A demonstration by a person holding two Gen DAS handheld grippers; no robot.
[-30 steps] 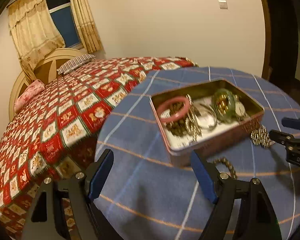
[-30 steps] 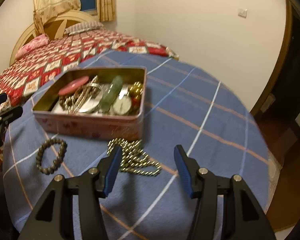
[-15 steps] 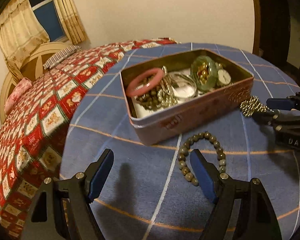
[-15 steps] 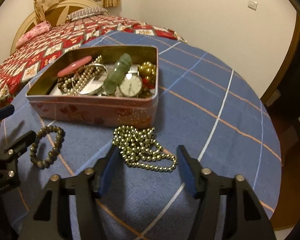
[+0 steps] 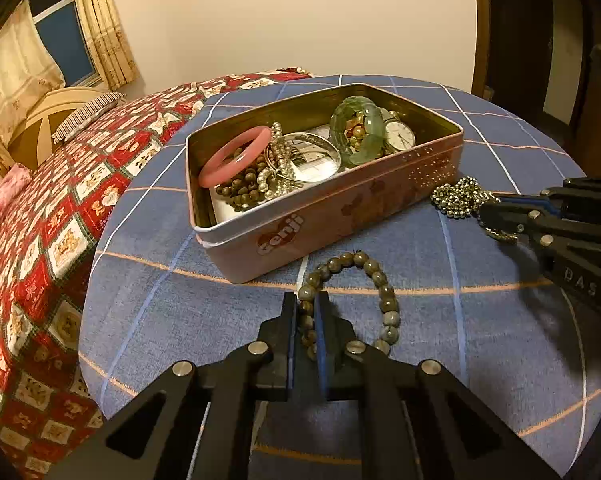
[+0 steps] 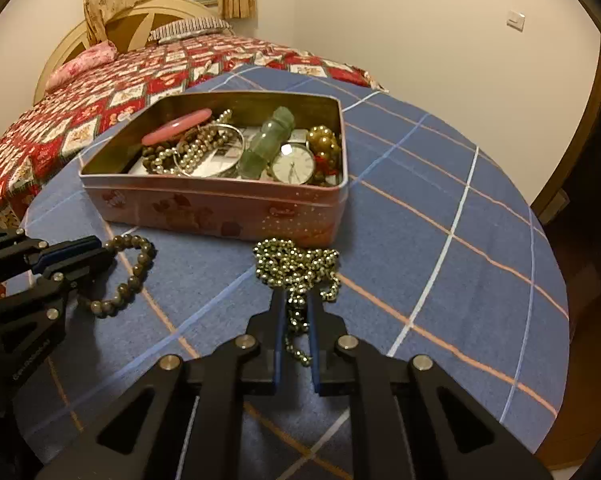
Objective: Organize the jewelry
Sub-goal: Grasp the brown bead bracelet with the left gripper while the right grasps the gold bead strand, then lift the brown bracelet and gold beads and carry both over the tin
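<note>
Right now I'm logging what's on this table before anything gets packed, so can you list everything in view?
tin box: one, pink, open, on the tablecloth
pink bangle: one, in the tin box
green bangle: one, in the tin box
watch: one, white dial, in the tin box
bead strands: several, brown and pearly, in the tin box
bead bracelet: one, grey-brown, on the cloth before the tin box
ball chain: one, gold, heaped beside the tin box
tablecloth: one, blue plaid
bed: one, red quilt, behind
left gripper: closing on the bead bracelet
right gripper: shut on the ball chain
</note>
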